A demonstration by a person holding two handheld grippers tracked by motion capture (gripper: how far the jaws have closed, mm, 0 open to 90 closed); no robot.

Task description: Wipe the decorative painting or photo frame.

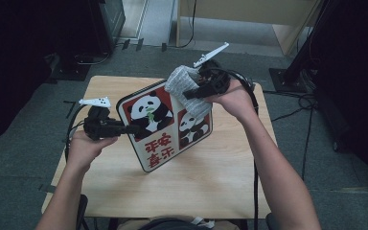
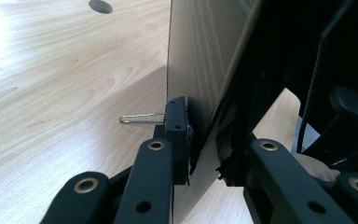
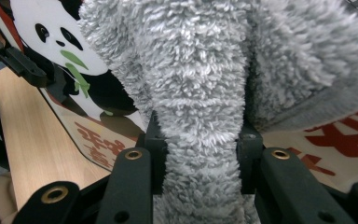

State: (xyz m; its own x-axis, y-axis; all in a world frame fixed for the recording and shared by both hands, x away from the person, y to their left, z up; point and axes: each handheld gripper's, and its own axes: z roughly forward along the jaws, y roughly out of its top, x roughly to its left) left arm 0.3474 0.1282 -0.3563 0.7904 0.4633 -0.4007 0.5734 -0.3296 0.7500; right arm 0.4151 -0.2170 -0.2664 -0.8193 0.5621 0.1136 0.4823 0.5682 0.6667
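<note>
Reaching in from the near edge of the light wooden tabletop (image 1: 206, 182), the person's two forearms each carry a black two-jaw gripper. On the left, the left gripper (image 1: 133, 128) has its jaws clenched on the left edge of a flat white board printed with pandas on red panels and red characters (image 1: 160, 124), holding it tilted on edge; its lower corner is low near the tabletop, though contact cannot be told. In the left gripper view the thin board (image 2: 200, 60) stands edge-on between the two black jaws, its plain pale back facing the wood, and a small bent metal wire (image 2: 140, 117) lies on the tabletop just beside the jaw. Farther off, at the board's upper right, the right gripper (image 1: 187, 94) has its jaws clamped on a fluffy grey cloth (image 1: 184, 88), which is pressed against the printed face over the right-hand panda. In the right gripper view the cloth (image 3: 200, 107) bulges thickly between the jaws, with the panda face and green bamboo sprig beside it. Beyond the tabletop lie grey floor (image 1: 38, 120) and dark stands.
</note>
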